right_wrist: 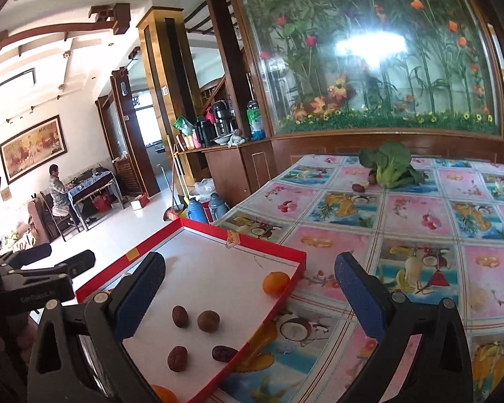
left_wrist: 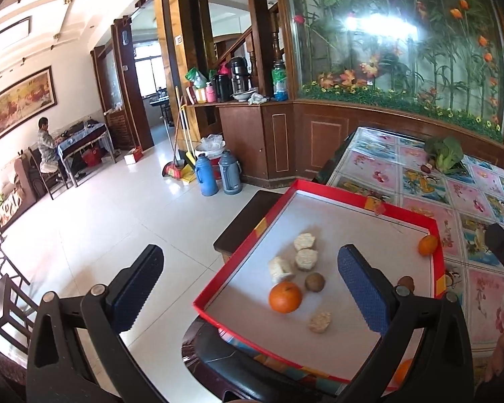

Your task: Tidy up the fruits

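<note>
My left gripper [left_wrist: 252,288] and right gripper [right_wrist: 248,295], both spread and empty, frame the red tray [right_wrist: 268,247] already holding oranges and dates; one date [right_wrist: 357,187] beside the greens [right_wrist: 391,164], upper right, I judge remaining.

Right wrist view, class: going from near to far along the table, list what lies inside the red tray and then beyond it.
Wrinkled red date → round brown fruit → orange in the far corner of the red tray → lone date on the tablecloth → leafy green vegetable.
</note>
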`<state>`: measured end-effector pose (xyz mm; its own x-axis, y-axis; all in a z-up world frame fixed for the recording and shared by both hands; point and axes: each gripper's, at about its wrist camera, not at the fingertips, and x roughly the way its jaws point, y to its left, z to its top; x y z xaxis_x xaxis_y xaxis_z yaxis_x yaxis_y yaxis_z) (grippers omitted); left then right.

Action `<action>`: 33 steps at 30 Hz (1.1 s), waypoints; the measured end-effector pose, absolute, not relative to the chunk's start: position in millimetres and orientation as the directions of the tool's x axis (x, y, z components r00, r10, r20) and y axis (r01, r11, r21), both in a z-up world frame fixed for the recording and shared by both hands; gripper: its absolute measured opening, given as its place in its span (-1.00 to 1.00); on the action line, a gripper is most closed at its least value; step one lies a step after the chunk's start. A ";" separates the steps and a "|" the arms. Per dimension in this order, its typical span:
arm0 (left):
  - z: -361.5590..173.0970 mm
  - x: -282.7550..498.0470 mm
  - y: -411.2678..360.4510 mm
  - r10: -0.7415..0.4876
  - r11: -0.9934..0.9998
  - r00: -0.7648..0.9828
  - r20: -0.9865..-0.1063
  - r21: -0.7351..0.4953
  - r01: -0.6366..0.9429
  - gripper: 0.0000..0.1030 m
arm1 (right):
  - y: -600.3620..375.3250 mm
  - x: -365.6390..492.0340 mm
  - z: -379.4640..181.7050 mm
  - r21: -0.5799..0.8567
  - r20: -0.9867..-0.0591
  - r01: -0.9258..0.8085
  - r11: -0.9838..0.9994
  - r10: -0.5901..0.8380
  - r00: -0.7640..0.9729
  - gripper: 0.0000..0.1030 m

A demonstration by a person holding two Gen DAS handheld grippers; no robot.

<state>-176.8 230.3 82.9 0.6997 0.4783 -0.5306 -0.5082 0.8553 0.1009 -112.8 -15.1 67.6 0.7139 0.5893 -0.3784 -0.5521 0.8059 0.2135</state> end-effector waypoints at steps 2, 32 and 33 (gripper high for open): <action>81.5 -169.7 225.3 0.463 0.863 0.707 -0.534 0.090 -0.497 1.00 | -14.7 -112.7 66.0 0.224 -0.391 -0.554 0.802 0.595 0.702 0.96; 29.0 -136.5 223.8 0.436 0.864 0.613 -0.658 0.116 -0.490 1.00 | 17.3 -119.7 48.9 0.109 -0.455 -0.610 0.785 0.585 0.671 0.96; 28.2 -136.5 223.2 0.433 0.866 0.613 -0.661 0.116 -0.486 1.00 | 18.6 -120.6 48.2 0.102 -0.457 -0.612 0.784 0.584 0.671 0.96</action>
<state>-136.5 223.2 28.2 0.6128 0.4327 -0.6613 -0.4864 0.8660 0.1159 -120.6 18.6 48.2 0.6714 0.5836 -0.4567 -0.6124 0.7840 0.1016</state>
